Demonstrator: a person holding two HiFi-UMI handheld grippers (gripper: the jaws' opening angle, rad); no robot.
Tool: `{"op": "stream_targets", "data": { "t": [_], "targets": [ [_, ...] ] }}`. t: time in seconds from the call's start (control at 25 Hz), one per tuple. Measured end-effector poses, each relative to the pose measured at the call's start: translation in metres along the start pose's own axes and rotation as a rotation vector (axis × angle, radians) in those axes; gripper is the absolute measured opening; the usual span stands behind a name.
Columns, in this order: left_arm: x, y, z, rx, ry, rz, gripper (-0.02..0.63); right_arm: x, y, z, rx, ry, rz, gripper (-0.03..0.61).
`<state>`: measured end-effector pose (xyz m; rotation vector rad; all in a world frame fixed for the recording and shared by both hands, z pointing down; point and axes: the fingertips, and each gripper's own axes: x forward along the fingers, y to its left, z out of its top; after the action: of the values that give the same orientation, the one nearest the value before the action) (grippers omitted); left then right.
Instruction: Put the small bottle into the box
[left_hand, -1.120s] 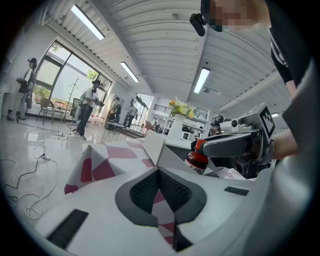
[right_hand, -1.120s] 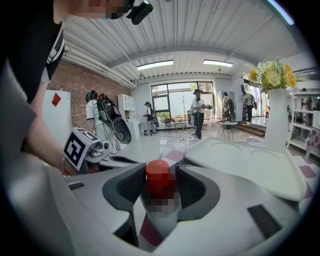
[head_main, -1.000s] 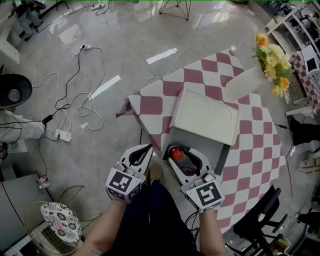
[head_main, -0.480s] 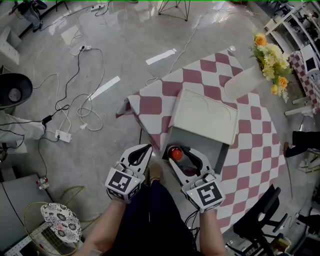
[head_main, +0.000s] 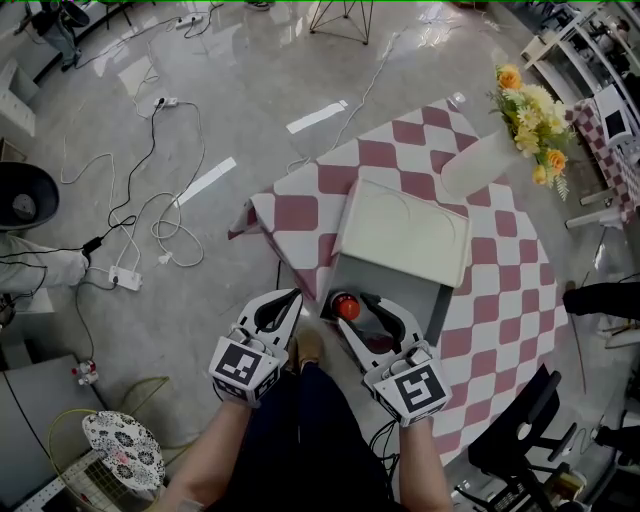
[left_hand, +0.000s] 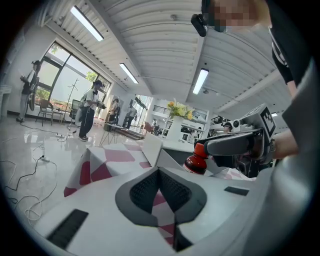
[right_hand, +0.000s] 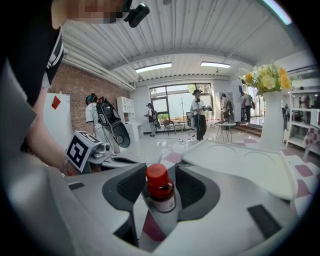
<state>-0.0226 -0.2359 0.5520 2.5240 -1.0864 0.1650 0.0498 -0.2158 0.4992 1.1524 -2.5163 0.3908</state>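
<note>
On the glossy floor at the left, loose cables (head_main: 150, 200) run to a power strip (head_main: 127, 272). The left gripper (head_main: 285, 300) is held off the table's near edge, just beside the tablecloth's hanging corner. Its own view shows its jaws brought together with nothing between them (left_hand: 160, 192). To its right is the small bottle (head_main: 347, 307), dark with a red cap, held upright. The right gripper (head_main: 355, 305) clamps it, with the pads pressed to either side of the bottle's body just below the cap (right_hand: 160, 186). From the left gripper's view the bottle (left_hand: 196, 161) shows behind a white wall of the box. It appears to sit at the near left corner of the box's open mouth, though no view shows whether its base touches the bottom. The box (head_main: 440, 300) is white with a dark inside, and its lid (head_main: 405, 232) is swung open on the far side. It rests on a table covered by a red-and-white checked cloth (head_main: 510, 300). Farther right, at the table's far edge, a white vase (head_main: 480, 160) holds yellow and orange flowers (head_main: 530, 110), well apart from the box.
</note>
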Motion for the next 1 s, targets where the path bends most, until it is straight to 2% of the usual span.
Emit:
{"op": "stream_targets", "data": {
  "t": [0.24,0.44,0.68,0.84,0.92,1.0],
  "targets": [
    [-0.001,-0.002,0.006,0.001,0.002,0.007,0.002,-0.008,0.001,0.004,0.004,-0.025,0.004,0.189],
    [-0.002,-0.004,0.013,0.017,-0.010,-0.003,0.002,-0.013,-0.003,0.009,0.051,-0.066,-0.013,0.189],
    [-0.004,-0.009,0.026,0.029,-0.023,-0.008,0.002,-0.026,-0.008,0.015,0.054,-0.092,-0.053,0.112],
    [-0.002,-0.015,0.034,0.042,-0.035,-0.025,0.002,-0.034,-0.009,0.017,0.064,-0.105,-0.073,0.110],
    [-0.002,-0.018,0.038,0.050,-0.041,-0.033,0.002,-0.039,-0.011,0.019,0.066,-0.118,-0.091,0.070],
    [-0.002,-0.021,0.043,0.054,-0.048,-0.037,0.002,-0.044,-0.013,0.021,0.071,-0.125,-0.103,0.066]
  ]
}}
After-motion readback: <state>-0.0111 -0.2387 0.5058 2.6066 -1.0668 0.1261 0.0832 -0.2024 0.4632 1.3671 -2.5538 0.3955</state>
